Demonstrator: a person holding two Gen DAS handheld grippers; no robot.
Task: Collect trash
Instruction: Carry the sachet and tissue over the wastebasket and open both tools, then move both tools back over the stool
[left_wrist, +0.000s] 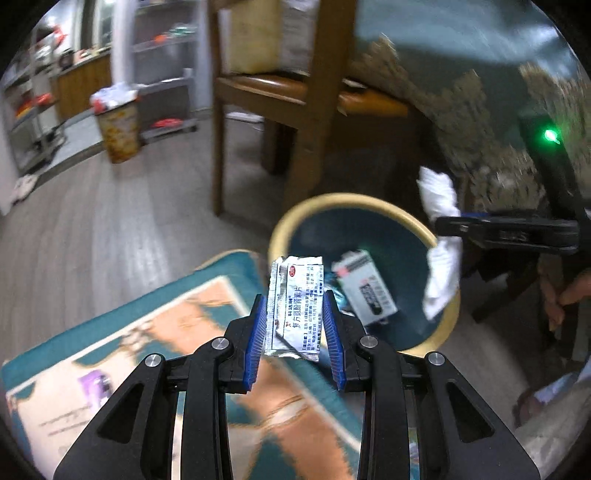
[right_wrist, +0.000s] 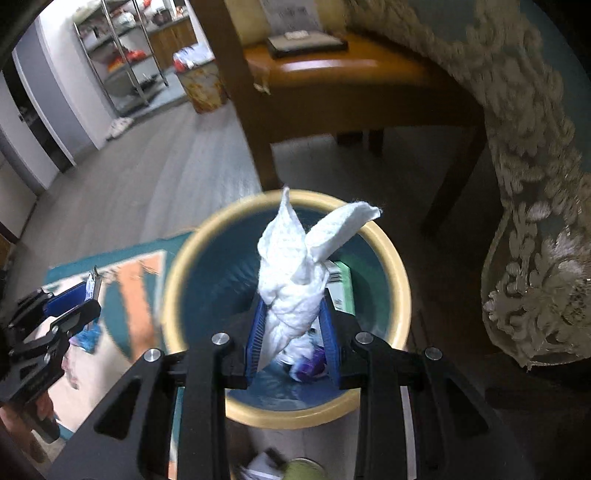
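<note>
While both pieces of rubbish are carried toward the bin, the step in hand is judged to be the drop, and it will go well only if each piece is over the mouth before its grip is let go. On the left, the left gripper (left_wrist: 295, 325) has its blue pads closed partway on a flattened foil medicine sachet (left_wrist: 297, 306); the sachet stands upright between the pads, above the edge of a teal and orange mat (left_wrist: 122, 332) and just short of the yellow rim of the waste bin (left_wrist: 354, 201); a little more reach forward looks needed, or the light foil may flutter onto the mat. To the right, the right gripper (right_wrist: 293, 328) pinches a twisted white tissue (right_wrist: 295, 273), already over the bin's teal liner; a plain release should do, though the tissue's loose ends could catch on the pads.

As for writing, the sachet bears a red oval mark and Chinese print, too blurred to read with certainty; a white carton (left_wrist: 364, 288) lying in the bin has dark label blocks, also illegible.
</note>
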